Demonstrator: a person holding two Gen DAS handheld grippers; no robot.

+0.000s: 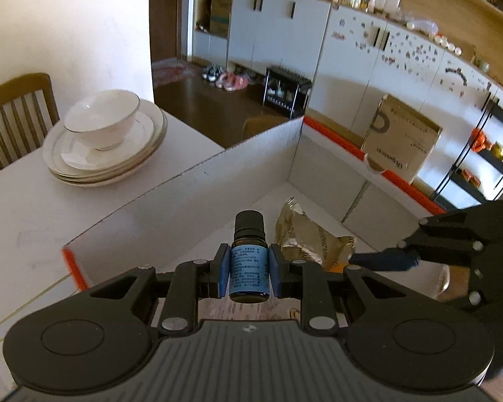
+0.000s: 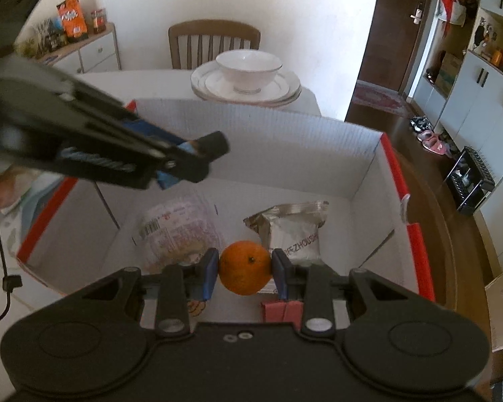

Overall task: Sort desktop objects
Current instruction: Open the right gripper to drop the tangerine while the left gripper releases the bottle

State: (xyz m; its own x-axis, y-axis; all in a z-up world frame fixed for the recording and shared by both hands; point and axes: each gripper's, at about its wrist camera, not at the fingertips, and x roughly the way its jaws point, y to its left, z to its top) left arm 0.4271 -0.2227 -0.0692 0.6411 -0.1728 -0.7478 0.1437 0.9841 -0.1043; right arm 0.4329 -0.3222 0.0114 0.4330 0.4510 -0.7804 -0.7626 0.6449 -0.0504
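The left gripper (image 1: 248, 269) clamps a small dark bottle (image 1: 249, 261) (label print unreadable) over the white box (image 1: 218, 181). The right gripper (image 2: 244, 269) pinches an orange (image 2: 244, 267); beyond its fingers, a foil packet (image 2: 293, 231) lies partly hidden.

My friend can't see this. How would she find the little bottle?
Find the big white cardboard box with red edges on the table. Over its near edge, the left gripper pinches a small bottle between blue fingers. It's dark glass with a black cap and blue label, unlike the orange nearby.
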